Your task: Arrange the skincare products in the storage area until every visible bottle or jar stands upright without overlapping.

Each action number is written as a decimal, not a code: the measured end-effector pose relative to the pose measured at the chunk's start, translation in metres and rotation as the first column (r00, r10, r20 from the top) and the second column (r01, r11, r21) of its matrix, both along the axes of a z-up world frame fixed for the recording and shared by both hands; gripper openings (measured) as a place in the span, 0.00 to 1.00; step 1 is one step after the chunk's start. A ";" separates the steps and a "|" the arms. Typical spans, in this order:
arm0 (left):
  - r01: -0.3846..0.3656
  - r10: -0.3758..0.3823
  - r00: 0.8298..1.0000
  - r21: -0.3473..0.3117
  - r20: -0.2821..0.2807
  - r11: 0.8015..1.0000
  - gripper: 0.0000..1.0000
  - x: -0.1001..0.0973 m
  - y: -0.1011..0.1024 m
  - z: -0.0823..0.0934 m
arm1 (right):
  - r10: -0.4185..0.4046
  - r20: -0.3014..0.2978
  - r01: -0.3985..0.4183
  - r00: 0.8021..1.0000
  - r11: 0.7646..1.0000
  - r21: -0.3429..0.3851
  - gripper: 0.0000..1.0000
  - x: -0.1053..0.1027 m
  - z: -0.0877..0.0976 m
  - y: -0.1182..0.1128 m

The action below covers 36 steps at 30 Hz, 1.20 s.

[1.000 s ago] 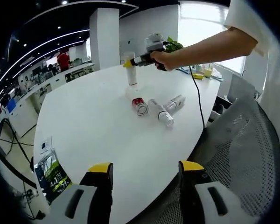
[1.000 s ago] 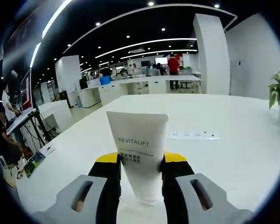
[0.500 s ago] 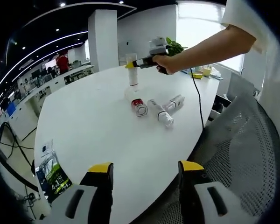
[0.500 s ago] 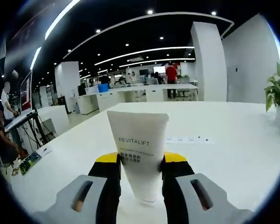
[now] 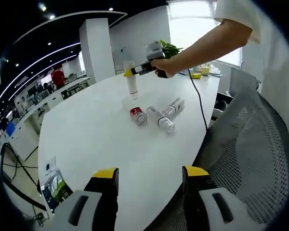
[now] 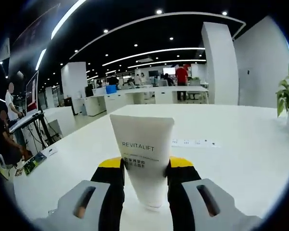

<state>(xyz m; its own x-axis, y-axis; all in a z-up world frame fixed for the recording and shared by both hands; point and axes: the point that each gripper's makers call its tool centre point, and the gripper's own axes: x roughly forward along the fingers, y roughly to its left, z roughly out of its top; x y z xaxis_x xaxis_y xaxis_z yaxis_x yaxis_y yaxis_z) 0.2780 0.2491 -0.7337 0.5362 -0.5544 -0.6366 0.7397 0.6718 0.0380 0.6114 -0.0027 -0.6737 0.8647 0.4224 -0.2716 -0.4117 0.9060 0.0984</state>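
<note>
Four skincare items lie on the white table (image 5: 101, 139). One is a white tube (image 6: 142, 159) lettered "REVITALIFT", standing upright with its flat crimped end on top and its narrow end down on the table surface. The right gripper (image 6: 144, 174) holds it, its yellow-tipped jaws pressed against the tube's two sides low on the body. In the left gripper view the same tube (image 5: 130, 79) stands at the far part of the table, with the right gripper (image 5: 133, 72) and the person's hand (image 5: 163, 67) reaching in from the right.

Just nearer than the tube, three items lie on their sides close together: a red-capped jar (image 5: 137, 116) to the left, a clear bottle (image 5: 160, 119) in the middle, and a white bottle (image 5: 174, 105) to the right. Whether they touch one another cannot be told.

The left gripper (image 5: 147, 179) hangs over the near table edge, its jaws wide apart with nothing between them. A mesh chair (image 5: 250, 159) stands close against the near right edge. A green packet (image 5: 53, 185) lies at the near left edge. Bare tabletop stretches broadly left of the items and between them and the near edge.
</note>
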 end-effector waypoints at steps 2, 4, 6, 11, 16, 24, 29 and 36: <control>0.001 -0.001 1.000 0.001 0.002 1.000 0.55 0.000 0.000 0.000 | 0.006 0.003 -0.006 1.000 1.000 -0.014 0.32 0.000 0.000 0.001; 0.002 -0.002 1.000 0.000 0.004 1.000 0.55 0.000 -0.001 -0.001 | 0.010 0.002 -0.010 1.000 1.000 -0.015 0.33 0.000 0.000 0.001; -0.025 0.024 1.000 -0.009 -0.018 1.000 0.56 0.002 0.001 -0.002 | 0.012 0.005 -0.012 1.000 1.000 -0.015 0.32 0.000 0.000 0.001; 0.021 -0.021 0.999 0.013 0.034 1.000 0.56 -0.001 -0.002 0.001 | 0.038 0.021 -0.038 0.999 0.999 -0.015 0.33 0.001 0.001 0.003; -0.054 0.054 0.998 0.002 -0.033 0.999 0.60 0.005 0.007 -0.004 | 0.073 0.014 -0.073 0.997 0.997 -0.010 0.33 0.003 0.002 0.004; -0.049 0.049 0.998 0.003 -0.027 0.999 0.60 0.003 0.006 -0.002 | 0.089 0.021 -0.088 0.996 0.996 -0.033 0.34 0.000 0.002 0.004; -0.052 0.052 0.998 0.011 -0.030 0.999 0.60 0.003 0.007 -0.003 | 0.091 0.037 -0.090 0.995 0.996 -0.023 0.41 -0.005 0.009 0.002; -0.055 0.055 0.998 0.020 -0.032 0.998 0.60 0.003 0.008 -0.005 | 0.101 0.013 -0.100 0.995 0.995 -0.019 0.51 -0.033 0.006 -0.007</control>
